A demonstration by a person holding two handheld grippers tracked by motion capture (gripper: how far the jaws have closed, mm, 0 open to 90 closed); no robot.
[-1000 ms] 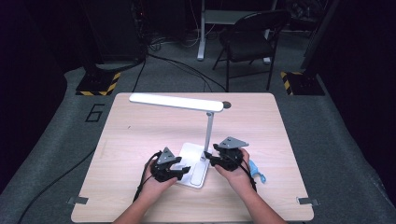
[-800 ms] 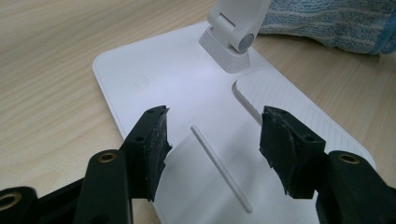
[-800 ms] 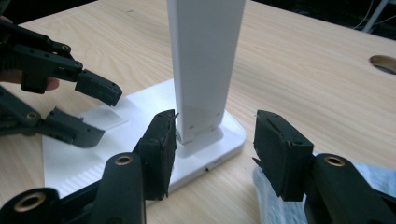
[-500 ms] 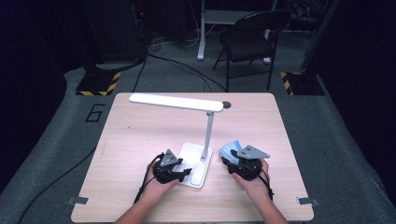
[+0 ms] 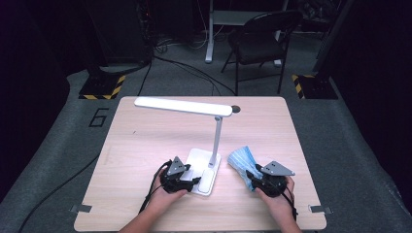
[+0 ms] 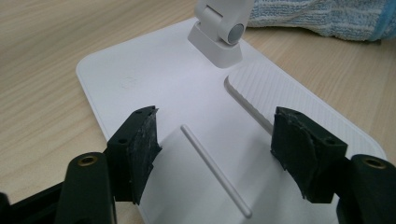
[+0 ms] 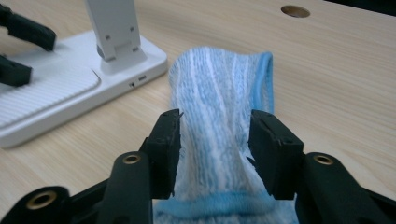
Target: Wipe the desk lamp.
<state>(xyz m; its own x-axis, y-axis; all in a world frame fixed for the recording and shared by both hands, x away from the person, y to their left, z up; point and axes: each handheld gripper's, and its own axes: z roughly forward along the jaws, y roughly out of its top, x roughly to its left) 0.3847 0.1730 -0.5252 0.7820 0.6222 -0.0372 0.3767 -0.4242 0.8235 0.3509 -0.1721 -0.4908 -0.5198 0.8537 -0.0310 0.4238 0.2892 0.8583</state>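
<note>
Gripping a blue-and-white striped cloth (image 7: 219,140) in the right tongs (image 7: 215,144), beside a white desk lamp (image 5: 214,145) on the wooden counter (image 5: 145,136)

From the right gripper view the jaws press the bunched cloth from both sides, its far end resting on the counter just beside the lamp's base (image 5: 201,177); the left tongs (image 6: 215,144) stand wide apart over that flat white base with nothing between them, close above its surface, and from the high view both hands sit at the counter's near edge, the lamp's long head (image 5: 182,106) reaching out to the left
</note>
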